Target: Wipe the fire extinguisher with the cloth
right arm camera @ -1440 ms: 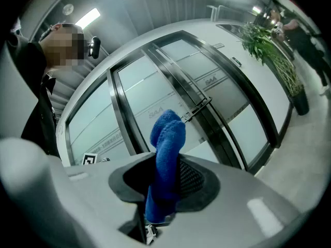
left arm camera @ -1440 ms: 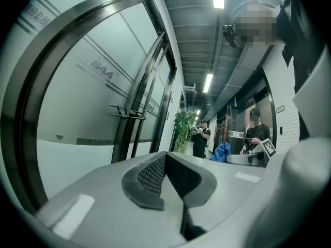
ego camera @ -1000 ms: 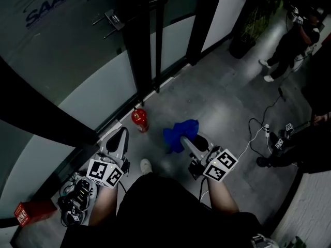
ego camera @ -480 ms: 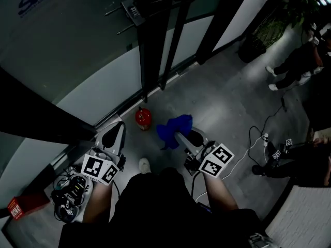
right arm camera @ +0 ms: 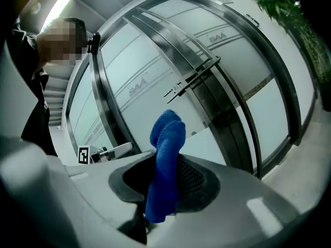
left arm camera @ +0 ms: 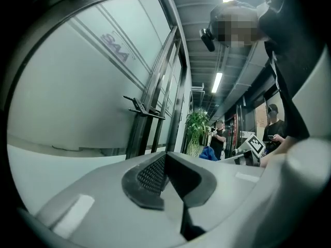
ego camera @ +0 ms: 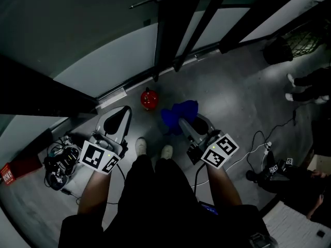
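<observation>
A small red fire extinguisher (ego camera: 149, 98) stands on the grey floor close to the glass wall, seen from above in the head view. My right gripper (ego camera: 182, 122) is shut on a blue cloth (ego camera: 177, 115), which bunches out just right of the extinguisher. In the right gripper view the cloth (right arm camera: 165, 169) sticks up from between the closed pads. My left gripper (ego camera: 123, 113) hangs left of the extinguisher, and my left gripper (left arm camera: 164, 161) shows its jaws closed with nothing in them. The extinguisher does not show in either gripper view.
A glass wall with dark metal door frames (ego camera: 170, 30) runs behind the extinguisher. A tangle of cables and gear (ego camera: 59, 161) and a red box (ego camera: 7, 174) lie at the left. More cables (ego camera: 258, 149) and a standing person's feet (ego camera: 300, 89) are at the right. My own shoes (ego camera: 153, 148) are below.
The head view has tipped down and moved in, so the extinguisher now lies between the two grippers and nearer. Both grippers keep their hold and spacing.
</observation>
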`<action>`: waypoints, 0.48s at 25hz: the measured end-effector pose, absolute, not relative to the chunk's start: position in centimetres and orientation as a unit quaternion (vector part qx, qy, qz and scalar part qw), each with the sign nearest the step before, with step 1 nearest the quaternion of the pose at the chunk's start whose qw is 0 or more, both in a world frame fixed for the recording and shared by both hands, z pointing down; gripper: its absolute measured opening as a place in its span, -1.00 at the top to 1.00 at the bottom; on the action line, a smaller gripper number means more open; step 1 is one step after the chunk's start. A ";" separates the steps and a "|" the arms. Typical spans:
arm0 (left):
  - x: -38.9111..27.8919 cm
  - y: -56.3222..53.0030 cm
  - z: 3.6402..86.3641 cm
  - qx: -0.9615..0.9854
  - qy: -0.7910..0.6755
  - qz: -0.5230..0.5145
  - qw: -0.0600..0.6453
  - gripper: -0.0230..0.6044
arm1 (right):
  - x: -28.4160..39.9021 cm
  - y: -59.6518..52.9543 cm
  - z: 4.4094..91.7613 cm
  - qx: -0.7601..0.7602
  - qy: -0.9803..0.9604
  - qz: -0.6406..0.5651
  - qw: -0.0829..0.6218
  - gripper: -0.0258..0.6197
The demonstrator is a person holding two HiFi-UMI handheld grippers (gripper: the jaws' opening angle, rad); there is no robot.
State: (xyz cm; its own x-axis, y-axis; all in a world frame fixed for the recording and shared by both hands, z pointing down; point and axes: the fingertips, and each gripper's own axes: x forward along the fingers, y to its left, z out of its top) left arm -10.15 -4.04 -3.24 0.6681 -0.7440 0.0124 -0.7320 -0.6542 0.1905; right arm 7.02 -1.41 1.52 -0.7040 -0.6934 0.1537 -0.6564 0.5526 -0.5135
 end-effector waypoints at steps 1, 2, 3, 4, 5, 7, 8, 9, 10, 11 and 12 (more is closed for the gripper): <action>-9.6 -4.4 -2.3 0.908 -0.407 -0.032 0.091 0.91 | 7.3 -2.0 2.5 -0.378 0.881 -0.282 0.026 0.57; -9.2 -4.7 -1.2 0.907 -0.409 -0.030 0.094 0.91 | 7.5 -2.6 3.6 -0.374 0.882 -0.286 0.017 0.57; -8.8 -5.0 0.1 0.906 -0.412 -0.026 0.097 0.91 | 7.7 -3.2 4.8 -0.370 0.883 -0.289 0.008 0.57; -8.6 -5.4 1.5 0.905 -0.414 -0.021 0.100 0.91 | 7.8 -3.7 5.9 -0.367 0.883 -0.291 -0.002 0.57; -8.4 -5.7 2.8 0.904 -0.415 -0.014 0.102 0.91 | 7.9 -4.1 7.0 -0.365 0.884 -0.293 -0.010 0.57; -7.8 -6.3 5.2 0.904 -0.414 0.000 0.103 0.91 | 8.1 -4.7 9.0 -0.360 0.885 -0.295 -0.021 0.57; -7.5 -6.6 6.5 0.906 -0.412 0.008 0.101 0.91 | 8.2 -5.0 10.1 -0.358 0.885 -0.297 -0.025 0.57; -7.1 -6.8 7.8 0.908 -0.406 0.016 0.097 0.91 | 8.3 -5.4 11.4 -0.357 0.884 -0.299 -0.026 0.57; -6.7 -7.1 9.1 0.912 -0.400 0.023 0.092 0.91 | 8.4 -5.7 12.8 -0.358 0.883 -0.302 -0.027 0.57; -6.4 -7.4 10.4 0.915 -0.394 0.026 0.086 0.91 | 8.5 -6.1 14.3 -0.360 0.881 -0.304 -0.026 0.57; -6.1 -7.6 11.6 0.917 -0.389 0.027 0.082 0.91 | 8.6 -6.4 15.8 -0.363 0.880 -0.305 -0.026 0.57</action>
